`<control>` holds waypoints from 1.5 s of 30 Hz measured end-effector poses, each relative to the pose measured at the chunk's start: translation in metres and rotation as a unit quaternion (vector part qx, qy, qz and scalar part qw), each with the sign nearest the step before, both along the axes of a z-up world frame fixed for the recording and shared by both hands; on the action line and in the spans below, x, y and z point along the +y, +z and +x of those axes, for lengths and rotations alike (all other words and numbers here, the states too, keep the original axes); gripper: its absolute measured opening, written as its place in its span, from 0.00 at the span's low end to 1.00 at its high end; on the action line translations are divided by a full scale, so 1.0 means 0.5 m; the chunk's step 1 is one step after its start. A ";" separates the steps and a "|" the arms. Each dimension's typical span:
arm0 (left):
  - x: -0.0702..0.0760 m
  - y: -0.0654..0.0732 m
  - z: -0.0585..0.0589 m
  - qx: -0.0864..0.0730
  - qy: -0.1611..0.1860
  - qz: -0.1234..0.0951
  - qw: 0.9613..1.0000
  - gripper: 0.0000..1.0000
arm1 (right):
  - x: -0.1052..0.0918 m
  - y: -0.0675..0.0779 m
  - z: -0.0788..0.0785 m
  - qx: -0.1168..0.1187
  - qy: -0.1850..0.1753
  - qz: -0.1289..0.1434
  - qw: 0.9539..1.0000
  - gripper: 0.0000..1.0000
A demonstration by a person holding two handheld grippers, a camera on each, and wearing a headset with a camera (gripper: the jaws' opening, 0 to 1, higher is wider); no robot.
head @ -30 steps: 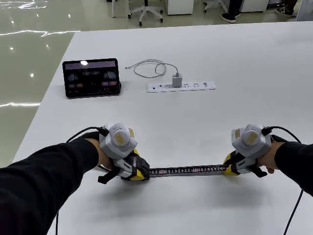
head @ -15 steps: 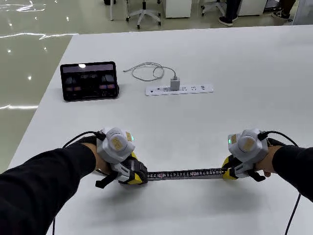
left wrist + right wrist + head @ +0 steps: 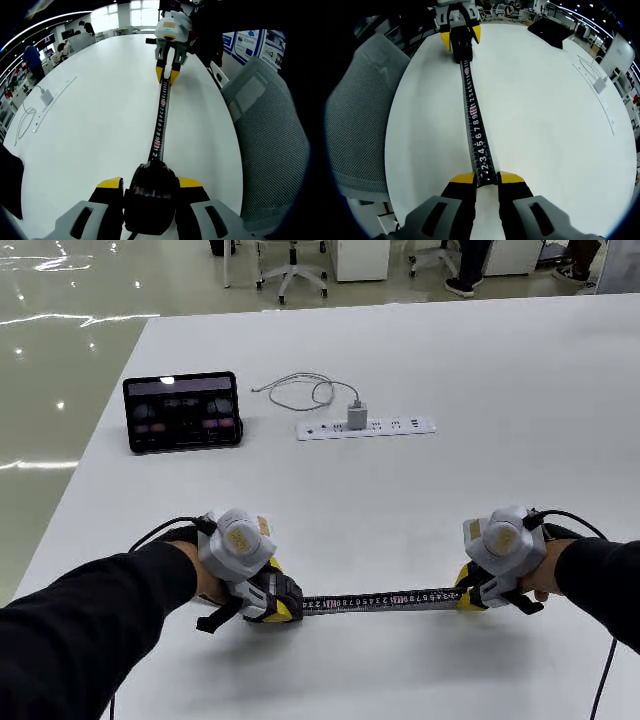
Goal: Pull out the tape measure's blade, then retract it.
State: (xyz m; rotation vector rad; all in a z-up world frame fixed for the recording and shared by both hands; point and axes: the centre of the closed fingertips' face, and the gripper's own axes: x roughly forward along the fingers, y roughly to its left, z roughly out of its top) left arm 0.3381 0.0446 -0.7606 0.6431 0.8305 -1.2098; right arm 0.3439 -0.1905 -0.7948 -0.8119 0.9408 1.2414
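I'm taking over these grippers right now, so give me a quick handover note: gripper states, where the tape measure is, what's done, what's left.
Left gripper: shut on the tape measure case.
Right gripper: shut on the blade at its tip.
The blade runs straight between the two, low over the white table.
Done: blade pulled out.
Left: retract it into the case.

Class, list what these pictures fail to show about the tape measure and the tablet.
- End hook of the blade: right gripper view, pinched inside the right gripper.
- Sides of the tape measure case: left gripper view, covered by the left gripper.
- Screen content of the tablet: head view, too small.
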 end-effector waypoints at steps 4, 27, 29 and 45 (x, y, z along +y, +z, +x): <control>0.000 0.000 0.001 0.003 0.004 -0.001 1.000 0.36 | 0.000 -0.001 0.000 0.000 -0.001 0.002 1.000 0.12; 0.010 0.000 0.004 -0.005 -0.019 0.018 1.000 0.36 | 0.001 0.000 0.001 -0.008 0.011 -0.020 1.000 0.14; 0.016 0.000 0.007 -0.006 -0.015 0.022 1.000 0.36 | -0.001 -0.001 0.001 -0.009 0.014 -0.025 1.000 0.15; 0.037 0.009 0.010 0.010 0.046 0.003 0.999 0.80 | -0.023 0.002 0.007 -0.014 -0.011 -0.031 0.999 0.36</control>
